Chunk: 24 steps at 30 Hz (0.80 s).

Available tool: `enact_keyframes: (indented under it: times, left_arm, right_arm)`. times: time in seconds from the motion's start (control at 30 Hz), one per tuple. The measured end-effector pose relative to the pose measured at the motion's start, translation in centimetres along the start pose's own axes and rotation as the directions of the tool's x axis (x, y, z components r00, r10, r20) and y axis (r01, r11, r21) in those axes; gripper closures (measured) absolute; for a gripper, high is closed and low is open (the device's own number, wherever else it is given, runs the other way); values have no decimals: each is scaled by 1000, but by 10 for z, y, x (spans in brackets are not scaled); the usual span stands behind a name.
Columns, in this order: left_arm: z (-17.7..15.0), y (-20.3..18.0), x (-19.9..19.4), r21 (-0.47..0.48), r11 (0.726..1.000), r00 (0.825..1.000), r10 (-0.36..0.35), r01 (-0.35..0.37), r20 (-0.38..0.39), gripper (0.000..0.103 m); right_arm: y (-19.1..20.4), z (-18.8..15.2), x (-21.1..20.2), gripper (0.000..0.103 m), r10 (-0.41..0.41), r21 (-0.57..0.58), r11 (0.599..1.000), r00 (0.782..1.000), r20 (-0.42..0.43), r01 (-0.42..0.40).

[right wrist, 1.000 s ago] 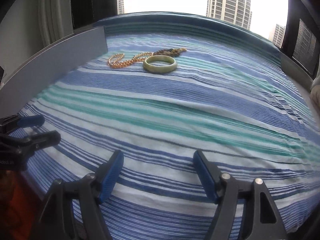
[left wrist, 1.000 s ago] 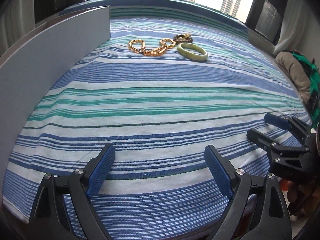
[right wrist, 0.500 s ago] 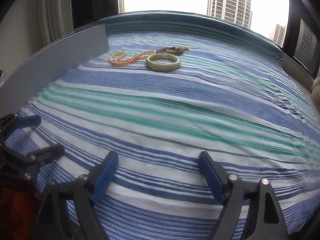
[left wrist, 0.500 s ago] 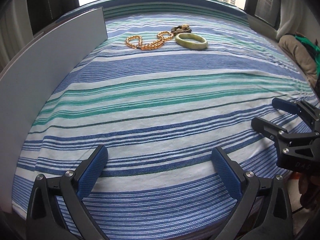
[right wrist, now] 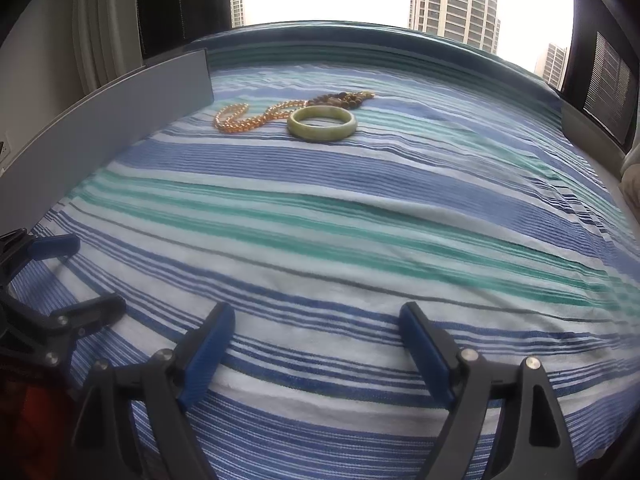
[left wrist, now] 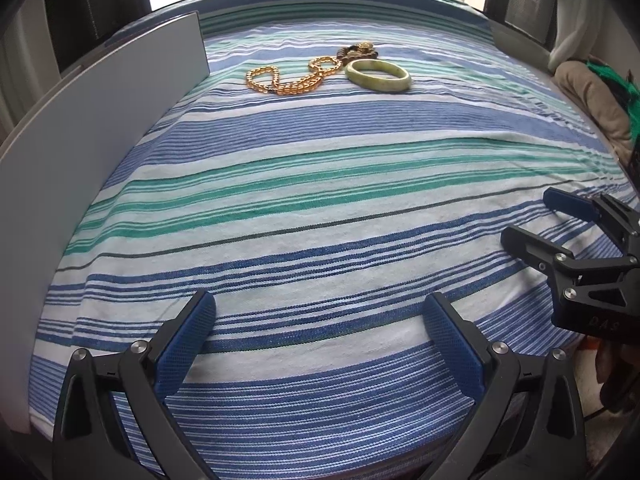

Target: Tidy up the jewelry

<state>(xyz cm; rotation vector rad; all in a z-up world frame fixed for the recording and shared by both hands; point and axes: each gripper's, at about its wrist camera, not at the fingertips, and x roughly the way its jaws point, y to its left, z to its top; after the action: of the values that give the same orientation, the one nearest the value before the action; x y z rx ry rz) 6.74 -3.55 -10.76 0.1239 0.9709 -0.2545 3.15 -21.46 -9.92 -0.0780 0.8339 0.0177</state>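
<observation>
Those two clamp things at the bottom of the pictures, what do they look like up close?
Each gripper, left gripper and right gripper, has black angular arms with silver rivets and two fingers faced in textured blue pads. Faint lettering marks one body.

Both wrist views low at near edge, sharing striped cloth point(left wrist: 320, 216).

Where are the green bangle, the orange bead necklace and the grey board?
green bangle point(right wrist: 322, 133), right wrist view, near rim.
orange bead necklace point(left wrist: 294, 87), left wrist view, middle of the strand.
grey board point(left wrist: 100, 128), left wrist view, flat face.
</observation>
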Motion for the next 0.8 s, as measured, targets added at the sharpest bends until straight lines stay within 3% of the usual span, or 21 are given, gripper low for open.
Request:
enact_keyframes:
  times: [0.33, 0.4, 0.63, 0.8]
  left_arm:
    - [6, 5, -6, 14, 999, 998, -31, 32, -53, 1]
    - [14, 11, -19, 1, 999, 999, -43, 43, -30, 1]
    - [81, 44, -65, -40, 990, 988, -135, 138, 78, 1]
    - [135, 34, -32, 67, 991, 992, -118, 115, 36, 1]
  right_arm:
    - [-1, 2, 0, 17, 17, -11, 1000, 1000, -23, -17]
    - [-7, 2, -6, 17, 38, 23, 999, 999, -3, -38]
    - [-24, 4, -25, 17, 4, 73, 997, 994, 109, -12]
    - [-24, 1, -24, 17, 30, 77, 996, 995, 99, -38]
